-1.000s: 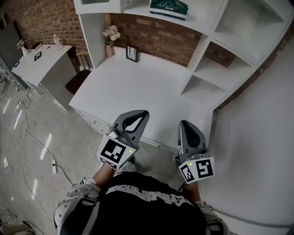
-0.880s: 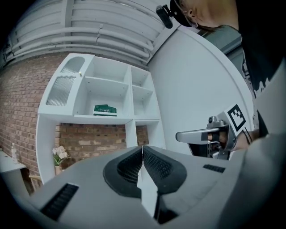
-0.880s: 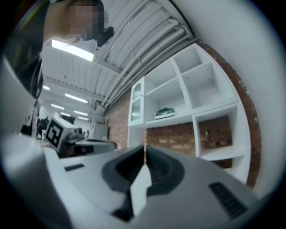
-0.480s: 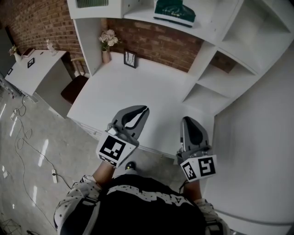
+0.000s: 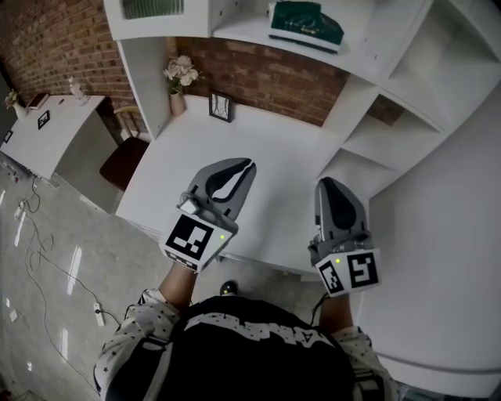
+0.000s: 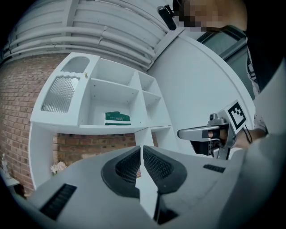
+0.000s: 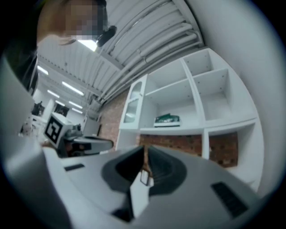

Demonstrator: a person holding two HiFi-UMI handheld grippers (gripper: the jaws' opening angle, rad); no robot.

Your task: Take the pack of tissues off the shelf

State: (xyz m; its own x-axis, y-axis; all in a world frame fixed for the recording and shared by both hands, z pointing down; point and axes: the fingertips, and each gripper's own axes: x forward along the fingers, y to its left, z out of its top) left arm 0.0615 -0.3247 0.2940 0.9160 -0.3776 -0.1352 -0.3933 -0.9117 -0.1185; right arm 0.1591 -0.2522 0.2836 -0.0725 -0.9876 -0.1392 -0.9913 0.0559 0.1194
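Both the left gripper (image 5: 232,182) and right gripper (image 5: 334,192) have empty jaws pressed together. Pack of tissues (image 5: 305,23) lies well ahead and above on the shelf (image 5: 235,28), long side crosswise, seemingly nearer the right.

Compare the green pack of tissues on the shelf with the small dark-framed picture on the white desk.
The green pack of tissues lies flat; the small dark-framed picture stands upright. The pack sits on the upper white shelf, the picture lower down on the white desk. The pack is green; the picture is pale inside its frame. Both are untouched.
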